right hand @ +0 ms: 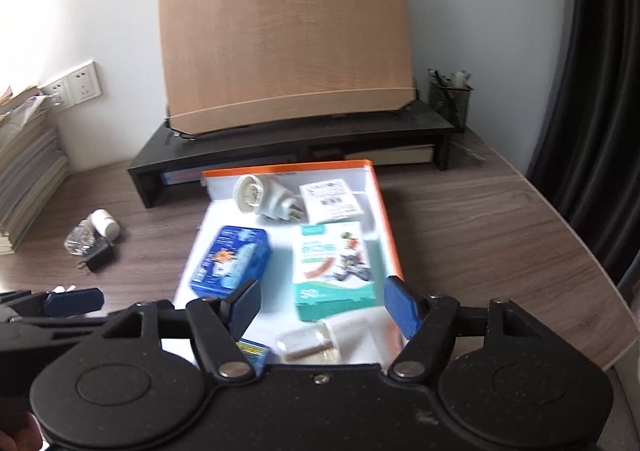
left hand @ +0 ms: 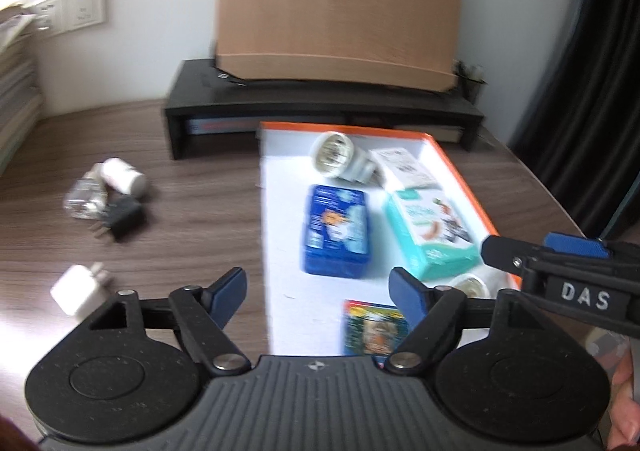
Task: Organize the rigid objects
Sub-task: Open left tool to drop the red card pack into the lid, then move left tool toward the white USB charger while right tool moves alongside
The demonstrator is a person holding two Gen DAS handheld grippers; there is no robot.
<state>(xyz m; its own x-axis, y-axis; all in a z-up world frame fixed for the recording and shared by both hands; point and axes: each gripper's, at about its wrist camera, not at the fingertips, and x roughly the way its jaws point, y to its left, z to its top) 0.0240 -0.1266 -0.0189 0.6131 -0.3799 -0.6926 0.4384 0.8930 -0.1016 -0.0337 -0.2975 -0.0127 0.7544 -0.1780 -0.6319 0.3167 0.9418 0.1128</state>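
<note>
Left gripper [left hand: 318,293]: fingers spread wide, nothing between them; fills the bottom of the left wrist view, over the tray's near-left edge.
Right gripper [right hand: 320,305]: fingers also apart and empty; low centre of the right wrist view, above the tray's near end. Its tip shows at the right edge of the left view.
Tray [right hand: 380,211]: shallow white box with orange rim, centre of both views, on the wood-grain desk [right hand: 480,219].
Already in tray: blue tin [right hand: 231,261], teal carton [right hand: 334,271], white round adapter [right hand: 260,197] beside a white printed box [right hand: 330,201] at the far end, a clear-capped piece [right hand: 316,341] and a colourful card [left hand: 370,325] at the near end.
Loose on the desk: white bottle [left hand: 122,175], clear crinkly item [left hand: 82,201] and black plug [left hand: 122,221] bunched and touching, left of centre in the left view; white charger cube [left hand: 80,291] alone, lower left, just beside the left gripper's finger.
Handling, charger cube: likely light, hard, smooth plastic; flat opposite faces offer the best hold, prongs clear of the pads. May slide on the desk if nudged.
Handling, bottle: lying on its side, liable to roll; take it across the body.
Handling, black plug: stiff; grip the body, not the pins.
Clear item: too blurred to identify; possibly fragile, go lightly.
Stage: judged partway, four pieces still outside the tray.
</note>
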